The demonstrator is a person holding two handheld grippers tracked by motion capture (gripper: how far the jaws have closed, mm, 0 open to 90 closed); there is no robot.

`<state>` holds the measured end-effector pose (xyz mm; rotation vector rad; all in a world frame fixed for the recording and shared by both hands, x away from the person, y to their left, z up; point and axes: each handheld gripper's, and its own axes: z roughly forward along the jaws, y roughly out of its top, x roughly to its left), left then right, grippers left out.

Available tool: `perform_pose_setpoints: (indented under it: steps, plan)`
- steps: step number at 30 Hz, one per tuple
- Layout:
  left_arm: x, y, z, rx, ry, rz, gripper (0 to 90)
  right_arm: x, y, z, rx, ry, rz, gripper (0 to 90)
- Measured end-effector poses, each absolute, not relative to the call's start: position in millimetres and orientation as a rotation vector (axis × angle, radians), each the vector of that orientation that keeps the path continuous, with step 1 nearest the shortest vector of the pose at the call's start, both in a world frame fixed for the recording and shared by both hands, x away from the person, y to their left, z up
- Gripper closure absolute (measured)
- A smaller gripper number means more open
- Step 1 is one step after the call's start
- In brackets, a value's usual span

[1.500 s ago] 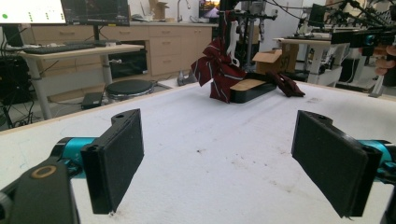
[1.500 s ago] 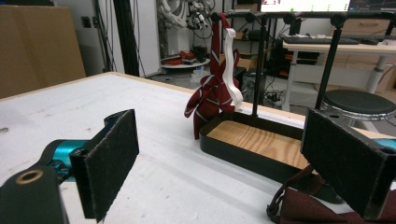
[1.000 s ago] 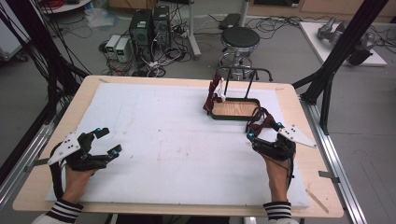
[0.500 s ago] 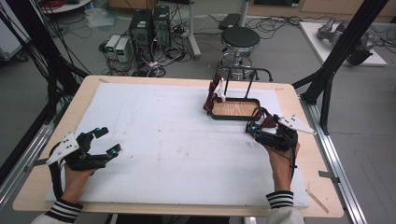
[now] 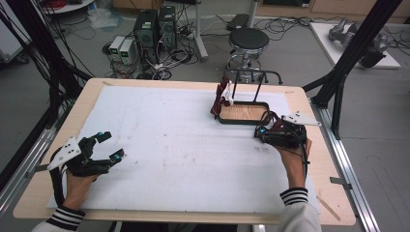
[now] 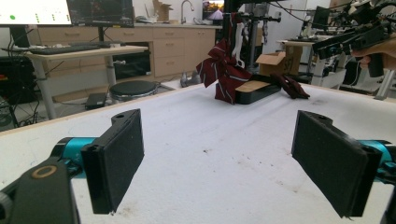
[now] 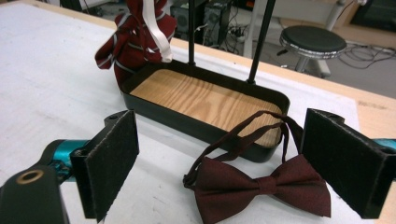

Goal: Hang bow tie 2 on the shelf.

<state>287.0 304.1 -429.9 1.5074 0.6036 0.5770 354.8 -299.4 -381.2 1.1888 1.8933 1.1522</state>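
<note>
The black tray [image 7: 201, 122] sits at about two o'clock on the counter [image 5: 309, 193], a shallow oblong with rounded corners and a wood-grain floor that lies bare. Two thin black posts rise from its far wall. Over the tray's ten o'clock corner hangs a striped bow [image 7: 133, 39], dark red with pale lines and a white strap, bunched and soft.

Just outside the tray's near wall, at its five o'clock corner, lies the maroon bow tie [image 7: 261, 189], flat on the white padding, its fabric finely woven and matte. Its thin neck strap loops up over the tray rim and onto the wood floor.

The right tongs [image 7: 233, 172] stand wide open with the bow tie between the two flat black foam pads, gripping nothing; I can't tell whether either pad touches the cloth. The left tongs [image 6: 219, 163] rest at about eight o'clock on the counter, also spread wide and holding nothing, well apart from the tray.

The white cover is rough and faintly smudged; bare pale wood shows along the counter's edges. The whole middle stretch between the two hands is open.
</note>
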Motion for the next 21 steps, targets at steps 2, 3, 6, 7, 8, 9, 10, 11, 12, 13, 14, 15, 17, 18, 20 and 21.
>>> perform_pose_setpoints:
  steps: [2,3,6,7,8,9,10,11,12,13,14,15,17,18,20,21]
  plan:
    - [287,304,-430,1.507,0.604,0.576,17.3,358,-300,-382,1.167,1.924,1.119,10.7]
    - [287,304,-430,1.506,0.607,0.577,17.3,359,-299,-382,1.162,1.937,1.105,10.7]
    - [287,304,-431,1.507,0.609,0.578,17.3,363,-298,-384,1.154,1.962,1.093,10.8]
    - [288,304,-431,1.508,0.609,0.577,17.3,363,-298,-385,1.166,1.966,1.091,10.8]
    - [288,304,-431,1.510,0.607,0.578,17.3,365,-298,-387,1.171,1.969,1.083,10.7]
    - [288,304,-431,1.514,0.606,0.579,17.3,366,-298,-388,1.189,1.970,1.084,10.8]
    - [288,304,-431,1.513,0.608,0.578,17.3,367,-297,-389,1.205,1.972,1.074,10.7]
    - [288,304,-431,1.513,0.607,0.578,17.3,368,-296,-390,1.218,1.971,1.056,10.8]
    - [288,304,-431,1.512,0.609,0.578,17.3,369,-296,-391,1.228,1.964,1.049,10.8]
    - [288,304,-431,1.513,0.609,0.578,17.3,370,-295,-392,1.256,1.953,1.037,10.7]
    - [288,304,-431,1.513,0.609,0.577,17.3,371,-295,-393,1.281,1.946,1.038,10.8]
    - [288,304,-431,1.513,0.608,0.577,17.3,373,-295,-394,1.296,1.939,1.035,10.8]
    - [288,304,-431,1.509,0.610,0.576,17.3,375,-294,-397,1.344,1.916,1.018,10.8]
    - [288,304,-431,1.507,0.610,0.577,17.3,376,-295,-397,1.351,1.909,1.018,10.7]
    - [288,305,-431,1.507,0.608,0.577,17.3,377,-295,-399,1.369,1.902,1.005,10.8]
    - [288,305,-431,1.506,0.610,0.576,17.3,378,-295,-399,1.378,1.900,1.007,10.7]
